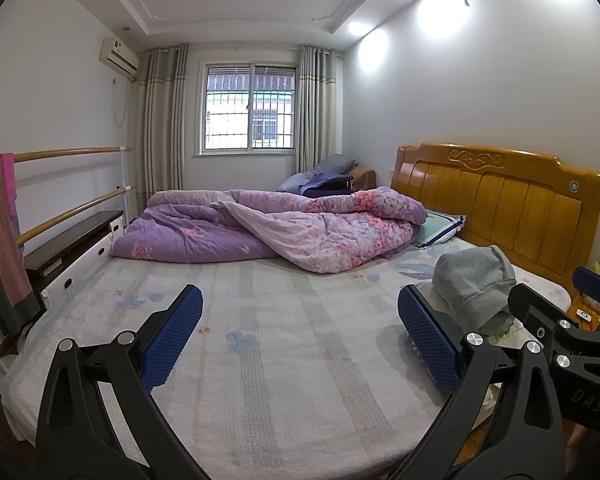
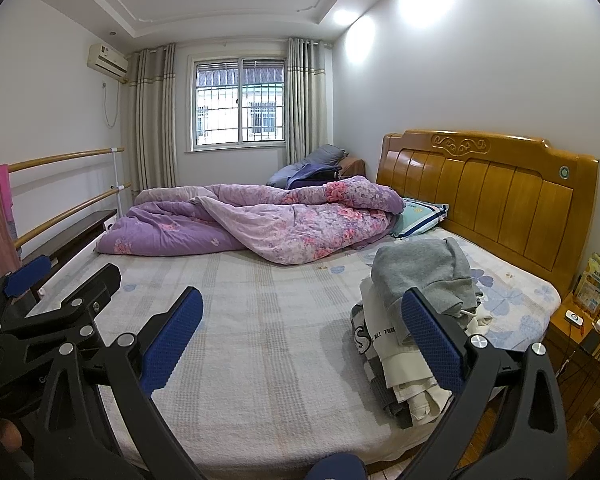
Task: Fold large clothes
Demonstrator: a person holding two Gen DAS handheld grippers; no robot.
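Observation:
A pile of clothes lies on the bed's near right side: a grey sweatshirt [image 2: 424, 272] on top of white and dark garments [image 2: 396, 364]. The grey sweatshirt also shows in the left wrist view [image 1: 472, 284]. My left gripper [image 1: 300, 336] is open and empty above the bedsheet [image 1: 284, 380], left of the pile. My right gripper [image 2: 300, 340] is open and empty, its right finger [image 2: 432, 340] in front of the pile. The right gripper's body shows at the right edge of the left wrist view [image 1: 572, 344]; the left gripper's body shows at the left of the right wrist view [image 2: 40, 320].
A crumpled purple floral quilt [image 2: 260, 224] lies across the far half of the bed with a pillow [image 2: 420, 216] by the wooden headboard [image 2: 496, 196]. A nightstand [image 2: 580, 344] stands at right. A dresser [image 1: 72, 256] and a rail with hanging cloth [image 1: 4, 224] stand at left.

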